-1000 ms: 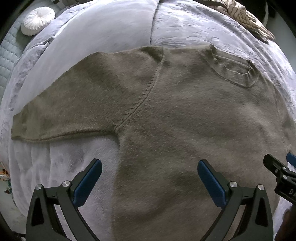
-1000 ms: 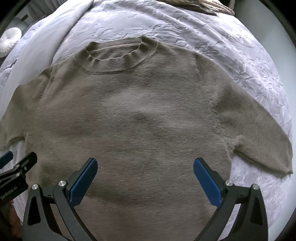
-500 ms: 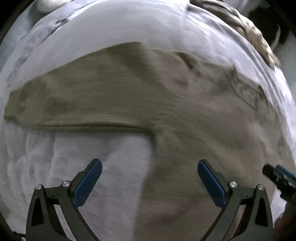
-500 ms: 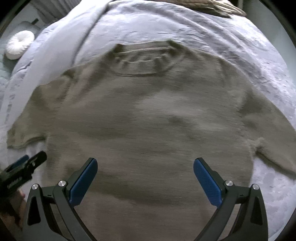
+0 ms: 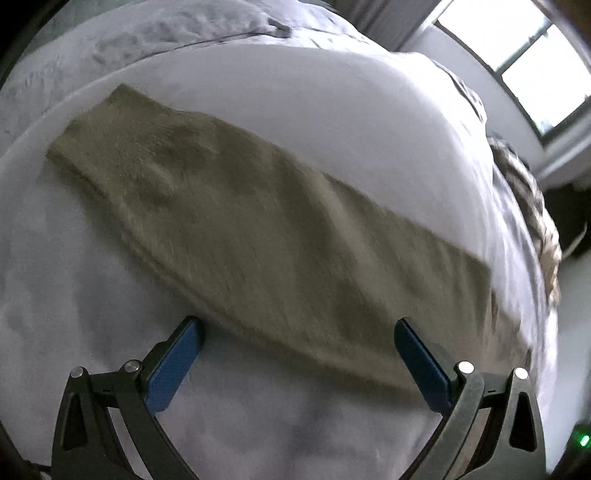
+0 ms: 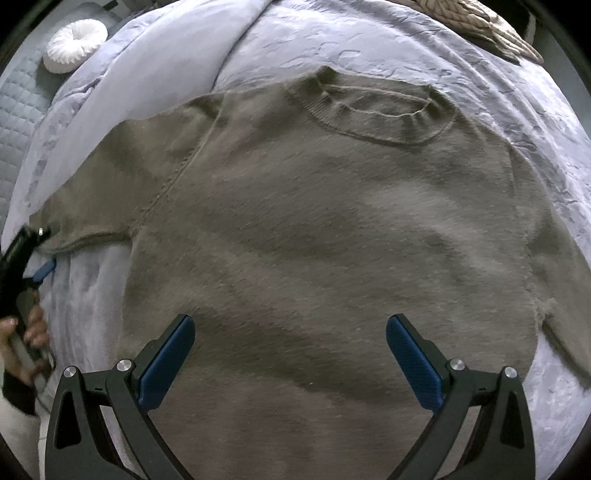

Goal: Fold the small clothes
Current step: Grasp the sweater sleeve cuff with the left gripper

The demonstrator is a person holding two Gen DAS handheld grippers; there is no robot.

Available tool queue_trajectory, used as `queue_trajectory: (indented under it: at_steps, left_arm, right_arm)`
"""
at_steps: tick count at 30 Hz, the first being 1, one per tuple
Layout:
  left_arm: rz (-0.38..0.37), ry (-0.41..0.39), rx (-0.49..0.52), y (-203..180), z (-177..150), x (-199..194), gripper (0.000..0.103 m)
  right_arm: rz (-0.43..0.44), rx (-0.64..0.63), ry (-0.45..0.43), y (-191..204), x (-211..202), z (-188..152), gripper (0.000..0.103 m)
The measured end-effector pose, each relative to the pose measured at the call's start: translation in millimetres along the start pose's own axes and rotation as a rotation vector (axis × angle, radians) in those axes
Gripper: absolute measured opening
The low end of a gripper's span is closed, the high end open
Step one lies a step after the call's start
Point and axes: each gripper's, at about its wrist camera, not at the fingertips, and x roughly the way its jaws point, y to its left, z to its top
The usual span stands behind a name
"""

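Note:
An olive-brown knitted sweater (image 6: pixel 332 229) lies flat on a pale lilac bed cover, neck opening (image 6: pixel 384 110) toward the far side. Its left sleeve (image 5: pixel 236 229) stretches diagonally across the left wrist view, cuff at the far left. My left gripper (image 5: pixel 295 354) is open just above that sleeve, its blue pads on either side of the sleeve near the shoulder end. My right gripper (image 6: pixel 291 350) is open over the lower body of the sweater with nothing between its fingers. The left gripper (image 6: pixel 33 258) also shows at the left edge of the right wrist view, held by a hand (image 6: pixel 29 332).
The lilac bed cover (image 6: pixel 369 44) spreads under everything. A round white cushion (image 6: pixel 75 44) sits at the far left, a beige woven throw (image 6: pixel 487 26) at the far right. A window (image 5: pixel 517 55) is beyond the bed.
The left gripper has swung left from the sweater's body to over the left sleeve. The right gripper has shifted a little left and stayed over the body.

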Motion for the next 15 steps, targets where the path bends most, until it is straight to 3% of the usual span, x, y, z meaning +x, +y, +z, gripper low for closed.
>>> queue_trajectory:
  at_steps: [4,6,8,10,15]
  left_arm:
    - [-0.02,-0.074,-0.039,1,13,4,0.1]
    - [-0.002,-0.111,-0.032,-1,23,1,0.073]
    - [-0.006,-0.106,-0.04,4,27,0,0.026]
    - [-0.042,-0.106,-0.048,11,28,-3,0.006]
    - [-0.103,-0.171,-0.003,-4,30,-28,0.006]
  right_arm:
    - [-0.009,-0.011,0.013,5,2,-2,0.103]
    - [-0.019,-0.018,0.015,9,9,1,0.103]
    - [-0.009,-0.02,0.013,13,8,1,0.103]
    - [-0.004,-0.023,0.011,17,7,1,0.103]
    - [0.021,-0.006,-0.008,12,0,1,0.103]
